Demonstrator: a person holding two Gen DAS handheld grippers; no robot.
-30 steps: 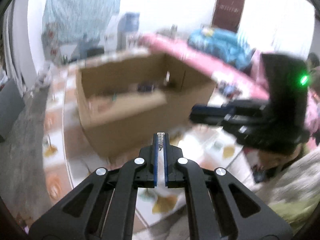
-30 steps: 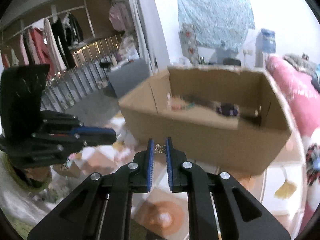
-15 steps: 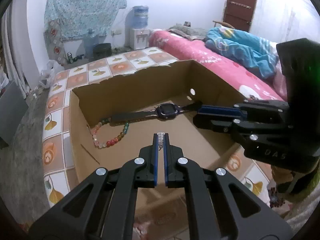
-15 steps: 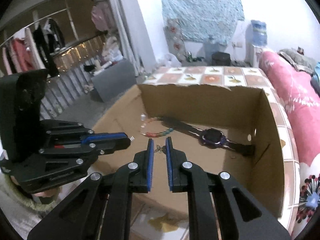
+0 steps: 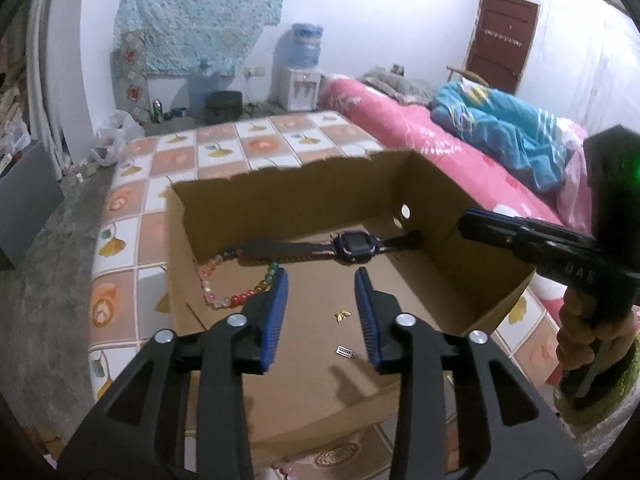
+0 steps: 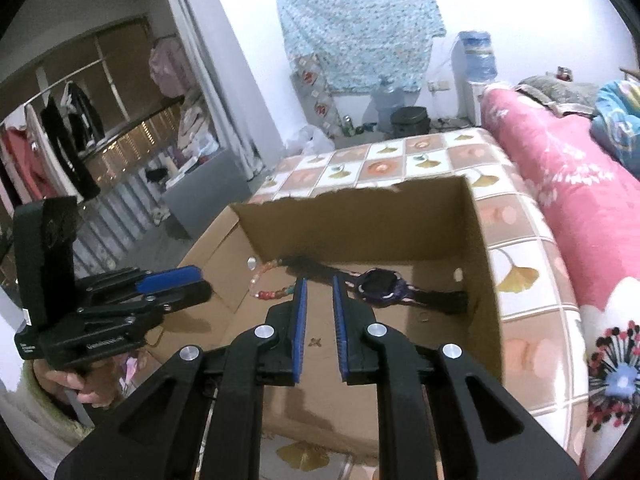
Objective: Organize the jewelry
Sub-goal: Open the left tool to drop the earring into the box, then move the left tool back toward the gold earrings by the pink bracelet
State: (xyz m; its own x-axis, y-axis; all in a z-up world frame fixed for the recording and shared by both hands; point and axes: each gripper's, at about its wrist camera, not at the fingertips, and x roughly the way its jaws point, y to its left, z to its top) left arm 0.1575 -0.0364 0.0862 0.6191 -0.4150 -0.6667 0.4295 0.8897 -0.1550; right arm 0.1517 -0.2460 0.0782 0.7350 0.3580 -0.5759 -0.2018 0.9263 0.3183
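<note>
Both grippers have fingers spread, holding nothing: left gripper (image 5: 322, 312) and right gripper (image 6: 319, 328) hang over the cardboard box (image 5: 460, 208). Inside lie two small earrings (image 5: 342, 315), (image 5: 345, 351), w/ bead bracelet (image 5: 224, 296) & watch (image 5: 352, 242), so pieces are collected together.

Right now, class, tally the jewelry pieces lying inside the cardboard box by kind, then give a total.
Watch: 1
Bead bracelet: 1
Small gold piece: 1
Small silver rectangular piece: 1
Total: 4, all on the floor of the cardboard box; both grippers are open and hold nothing.
</note>
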